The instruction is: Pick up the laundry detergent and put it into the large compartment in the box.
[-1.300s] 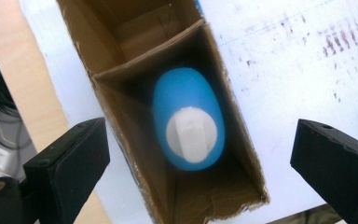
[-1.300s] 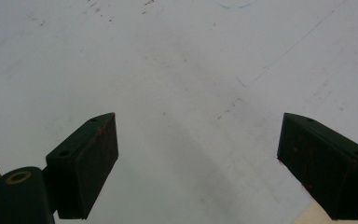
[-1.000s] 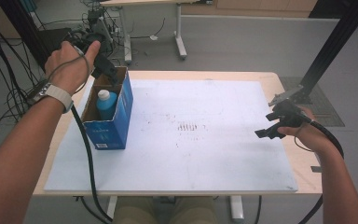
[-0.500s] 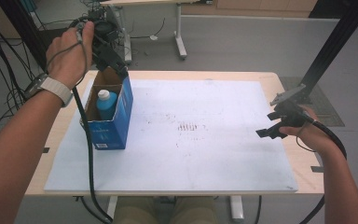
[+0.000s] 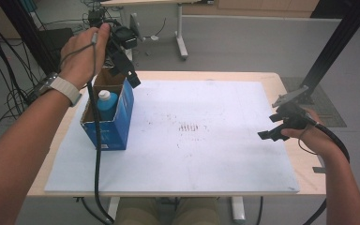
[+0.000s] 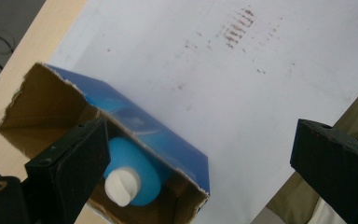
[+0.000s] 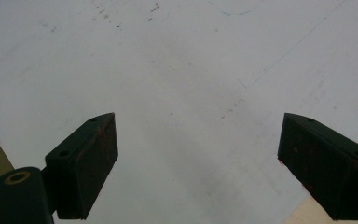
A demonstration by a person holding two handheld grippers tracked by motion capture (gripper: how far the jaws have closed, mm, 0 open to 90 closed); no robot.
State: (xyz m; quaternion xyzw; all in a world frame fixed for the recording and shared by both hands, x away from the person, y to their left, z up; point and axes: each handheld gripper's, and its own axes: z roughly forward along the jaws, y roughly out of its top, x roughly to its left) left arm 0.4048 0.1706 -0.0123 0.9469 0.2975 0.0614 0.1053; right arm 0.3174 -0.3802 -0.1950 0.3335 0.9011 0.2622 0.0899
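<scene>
An open blue cardboard box point(image 5: 116, 125) stands at the left of the white mat point(image 5: 206, 154). Upright inside it is a blue bottle point(image 5: 107, 104) with a white cap point(image 5: 104, 94). My left gripper point(image 5: 126, 70) hangs open just above the box's far end, nothing between its jaws. Its own view looks down into the box point(image 6: 168, 145) at the bottle point(image 6: 142, 173) and cap point(image 6: 119, 186), past the spread left gripper point(image 6: 200, 140). My right gripper point(image 5: 271, 126) hovers open and empty over the mat's right side, and the right gripper point(image 7: 198, 135) sees bare mat point(image 7: 182, 70).
Brown smudges point(image 5: 190, 127) mark the mat's middle. The wooden table edge point(image 5: 309, 168) shows around the mat. A black cable point(image 5: 96, 154) trails from the left gripper down past the box's front. Beyond the table are desk legs point(image 5: 182, 44) and a black post point(image 5: 330, 51).
The left hand has turned and lifted its gripper a little, shifting it right over the box's far end. The right gripper has barely moved.
</scene>
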